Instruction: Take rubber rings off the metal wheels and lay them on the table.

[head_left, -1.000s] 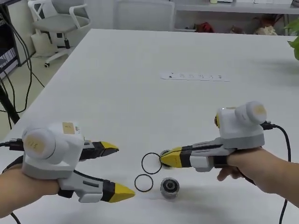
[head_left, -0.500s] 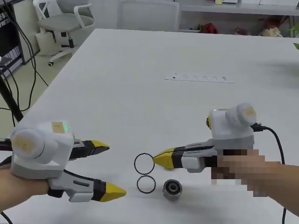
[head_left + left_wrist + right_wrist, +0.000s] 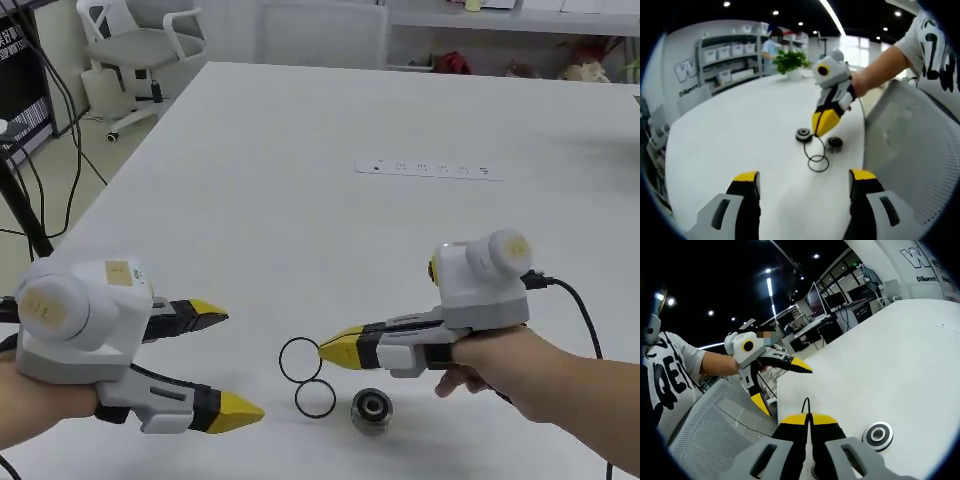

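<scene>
My right gripper [image 3: 326,350] is shut on a thin black rubber ring [image 3: 300,360], which hangs low over the white table [image 3: 300,200]; its own view shows the jaws closed [image 3: 809,417] with the ring [image 3: 806,404] edge-on between them. A second ring [image 3: 315,398] lies flat just in front. A metal wheel [image 3: 371,408] stands beside that ring, below the right gripper. The left gripper view shows two wheels [image 3: 803,134] [image 3: 834,144], the held ring [image 3: 812,145] and the lying ring [image 3: 818,163]. My left gripper [image 3: 228,362] stands open and empty to the left of the rings.
A white power strip [image 3: 428,170] lies farther back on the table. An office chair [image 3: 140,40] and hanging cables [image 3: 40,150] stand beyond the table's left edge. Shelves line the back wall.
The right gripper has drawn the held ring a little to the left, away from the wheel. The left gripper stays open in place. The head camera has shifted slightly.
</scene>
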